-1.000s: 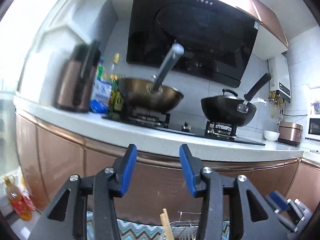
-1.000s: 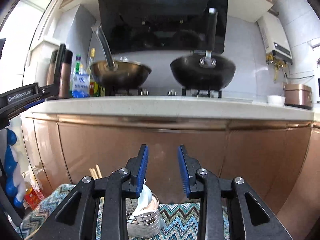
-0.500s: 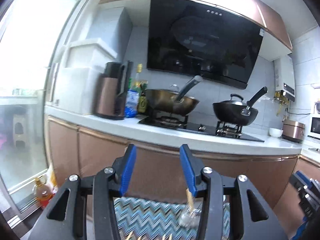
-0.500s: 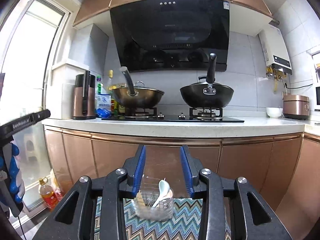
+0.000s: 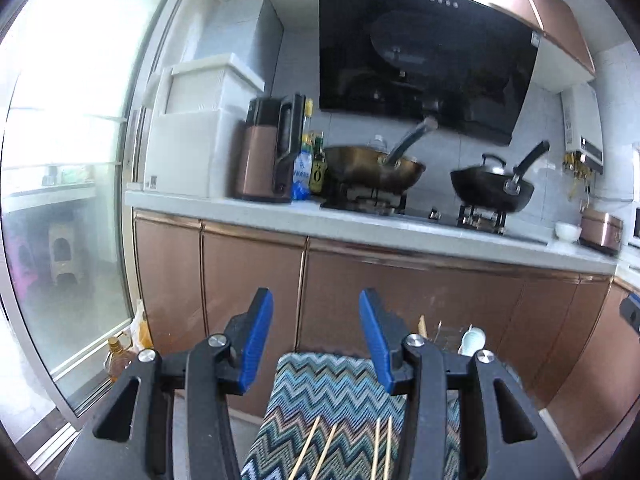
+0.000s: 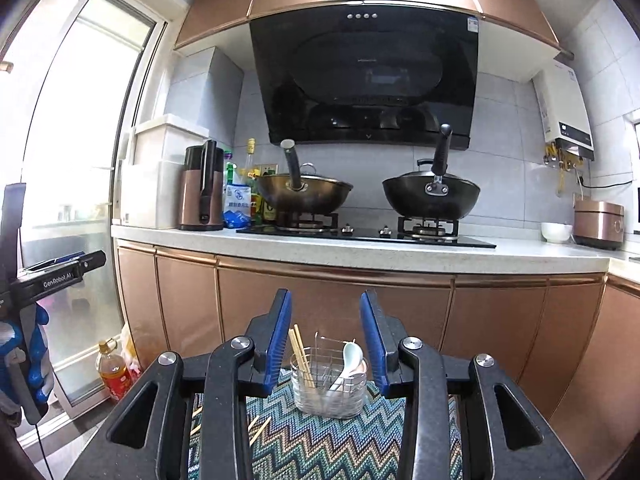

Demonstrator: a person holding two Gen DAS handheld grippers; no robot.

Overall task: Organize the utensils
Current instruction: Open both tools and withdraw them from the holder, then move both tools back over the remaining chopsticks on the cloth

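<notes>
Left wrist view
Left gripper (image 5: 316,340): its jaws stood moderately apart with nothing between the blue pads, raised above the table.
Zigzag cloth (image 5: 328,392): covered the table below and ahead of the gripper.
Loose chopsticks (image 5: 348,446): four thin sticks lay flat on the cloth, below the gripper, near the bottom edge of the view.
Utensil holder (image 5: 444,336): mostly hidden behind the right finger; only chopstick tips, wire and a white spoon (image 5: 472,340) showed above it.

Right wrist view
Right gripper (image 6: 326,344): its jaws stood somewhat narrower, empty, pads touching nothing.
Utensil holder (image 6: 328,384): a clear cup with a wire frame stood upright on the zigzag cloth (image 6: 320,440), seen in the gap between the fingers but beyond them, apart from the pads.
Contents: chopsticks (image 6: 302,354) leaned in its left side, the white spoon (image 6: 350,360) in its right side.
Loose chopsticks (image 6: 260,426): lay on the cloth left of the holder, partly hidden by the left finger.
Left gripper (image 6: 60,276): visible at the left edge, held by a blue-gloved hand (image 6: 24,364), well apart from the holder.
</notes>
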